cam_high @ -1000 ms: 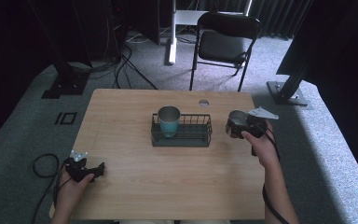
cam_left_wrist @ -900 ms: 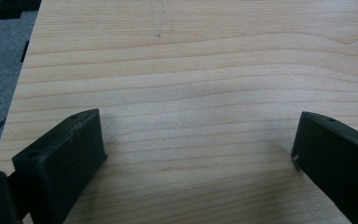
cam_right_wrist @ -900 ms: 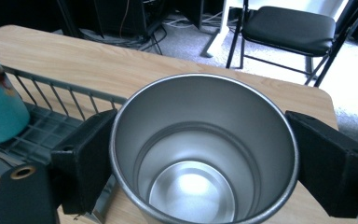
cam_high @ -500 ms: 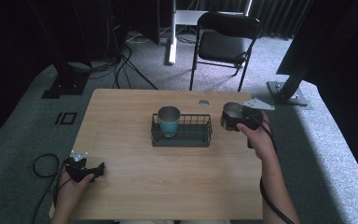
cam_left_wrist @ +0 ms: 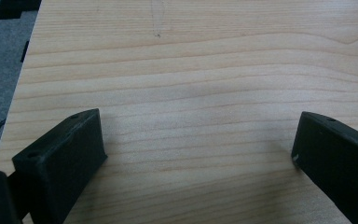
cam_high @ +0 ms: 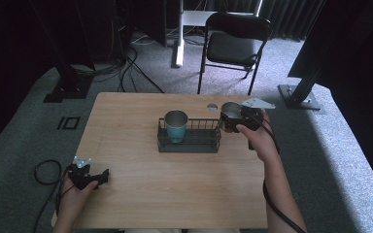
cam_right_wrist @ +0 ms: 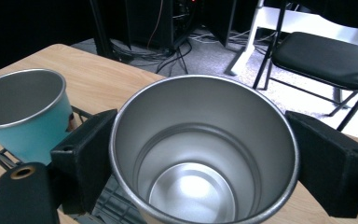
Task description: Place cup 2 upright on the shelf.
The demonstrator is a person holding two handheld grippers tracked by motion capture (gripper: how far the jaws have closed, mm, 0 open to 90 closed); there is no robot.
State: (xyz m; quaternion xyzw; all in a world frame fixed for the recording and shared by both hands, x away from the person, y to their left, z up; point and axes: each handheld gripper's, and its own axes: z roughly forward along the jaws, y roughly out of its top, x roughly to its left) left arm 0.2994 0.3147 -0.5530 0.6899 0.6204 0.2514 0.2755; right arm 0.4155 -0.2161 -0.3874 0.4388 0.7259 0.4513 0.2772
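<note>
Right hand-held gripper (cam_right_wrist: 200, 154) clamps a smooth round steel cup (cam_right_wrist: 204, 154).

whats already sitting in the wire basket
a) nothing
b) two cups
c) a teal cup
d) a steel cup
c: a teal cup stands in the left end of the basket, while the steel cup is clamped in the right tongs at its right end.

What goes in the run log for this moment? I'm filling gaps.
right gripper: shut on steel cup, at wire basket right end | teal cup: upright in basket | left gripper: open, over table
</note>
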